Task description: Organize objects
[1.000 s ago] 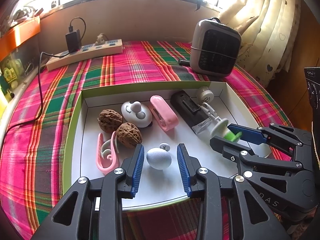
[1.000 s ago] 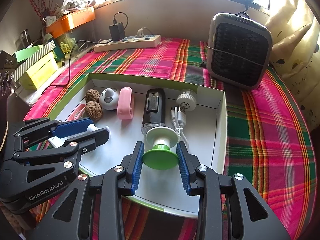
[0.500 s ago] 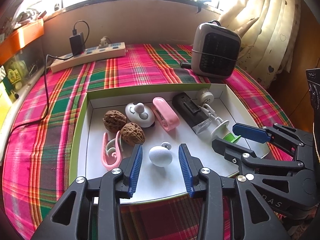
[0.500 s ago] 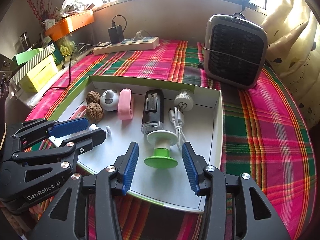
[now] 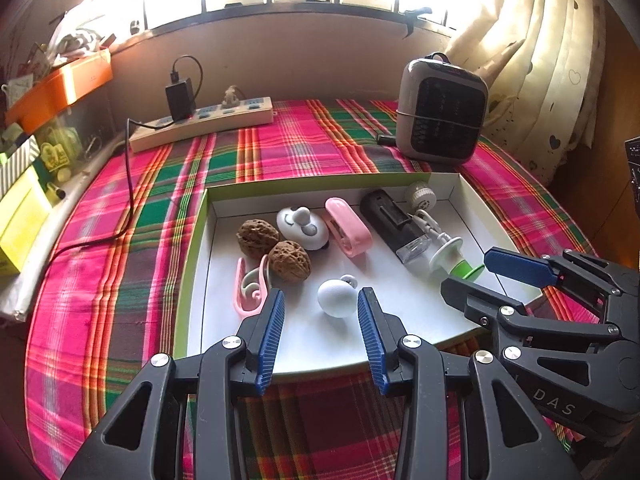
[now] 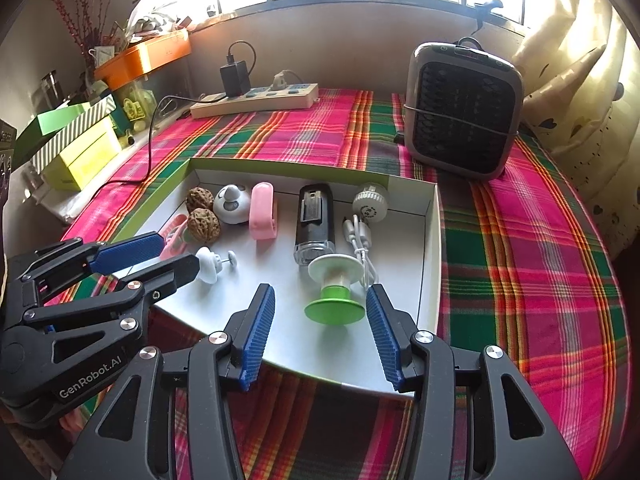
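A shallow white box with a green rim (image 5: 192,264) (image 6: 434,240) lies on the plaid cloth. It holds two walnuts (image 5: 288,260) (image 6: 204,220), a pink clip (image 5: 252,288), a white round toy (image 5: 302,222), a pink stapler-like case (image 5: 348,226) (image 6: 264,216), a black device (image 5: 394,222) (image 6: 316,216), a white cable with plug (image 6: 362,240), a white knob (image 5: 338,298) (image 6: 210,266) and a green-and-white spool (image 6: 334,290) (image 5: 452,258). My left gripper (image 5: 320,328) (image 6: 160,252) is open, just short of the knob. My right gripper (image 6: 320,330) (image 5: 476,276) is open, just behind the spool.
A grey fan heater (image 5: 440,116) (image 6: 462,110) stands behind the box at the right. A power strip with a black charger (image 5: 200,120) (image 6: 256,98) lies at the back. Yellow and green boxes (image 6: 76,148) and an orange tray (image 6: 144,54) sit at the left. Curtains (image 5: 540,60) hang at the right.
My right gripper opened and let go of the green-and-white spool, which now lies in the box. Both grippers have drawn back from the box.
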{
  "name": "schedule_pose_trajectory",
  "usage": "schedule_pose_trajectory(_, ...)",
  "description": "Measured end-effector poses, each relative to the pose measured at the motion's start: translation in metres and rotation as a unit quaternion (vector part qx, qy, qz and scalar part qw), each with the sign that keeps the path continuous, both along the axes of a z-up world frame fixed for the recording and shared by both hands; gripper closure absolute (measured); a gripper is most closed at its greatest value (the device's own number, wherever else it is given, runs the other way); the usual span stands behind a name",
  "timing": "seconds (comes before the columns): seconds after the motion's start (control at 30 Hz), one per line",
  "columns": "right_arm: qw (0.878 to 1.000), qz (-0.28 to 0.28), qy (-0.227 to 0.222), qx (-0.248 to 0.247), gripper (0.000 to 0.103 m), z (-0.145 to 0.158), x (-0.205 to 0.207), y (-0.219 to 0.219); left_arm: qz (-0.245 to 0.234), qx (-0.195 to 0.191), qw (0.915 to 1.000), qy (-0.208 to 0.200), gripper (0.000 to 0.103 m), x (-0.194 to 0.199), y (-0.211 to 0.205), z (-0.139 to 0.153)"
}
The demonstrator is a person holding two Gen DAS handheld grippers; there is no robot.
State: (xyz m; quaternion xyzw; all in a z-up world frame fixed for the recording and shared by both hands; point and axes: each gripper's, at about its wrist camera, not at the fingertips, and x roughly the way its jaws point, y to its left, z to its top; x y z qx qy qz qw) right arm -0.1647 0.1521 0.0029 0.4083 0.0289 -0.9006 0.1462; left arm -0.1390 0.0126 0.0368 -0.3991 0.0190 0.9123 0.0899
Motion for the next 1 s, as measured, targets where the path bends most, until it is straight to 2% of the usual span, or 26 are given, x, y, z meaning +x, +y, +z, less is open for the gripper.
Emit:
schedule_pose_trajectory(0.27, 1.000, -0.008, 0.011, -0.001, 0.053, 0.006, 0.013, -0.001, 0.013, -0.006, 0.9998, 0.013, 0.066, 0.018, -0.003, 0.007)
schedule_pose_trajectory(0.4, 1.000, -0.005, 0.021, -0.002, 0.049, 0.011, 0.022, -0.004, 0.019, -0.007, 0.9996, 0.022, 0.066, 0.029, -0.005, 0.012)
schedule_pose_trajectory(0.6, 0.999, -0.002, 0.031, -0.003, 0.048, 0.016, 0.039, -0.007, 0.031, -0.010, 0.9990, 0.030, 0.066, 0.046, -0.011, 0.016)
schedule_pose_trajectory(0.7, 0.999, -0.003, 0.038, 0.000, 0.046, 0.018, 0.048, -0.008, 0.040, -0.008, 0.9987, 0.030, 0.066, 0.055, -0.017, 0.015)
schedule_pose_trajectory(0.8, 0.999, -0.004, 0.041, -0.001, 0.039, 0.019, 0.054, -0.008, 0.051, -0.010, 0.9982, 0.031, 0.066, 0.062, -0.020, 0.013)
schedule_pose_trajectory(1.0, 0.999, -0.001, 0.036, -0.001, 0.039, 0.015, 0.067, -0.008, 0.060, -0.016, 0.9978, 0.021, 0.066, 0.075, -0.025, 0.003)
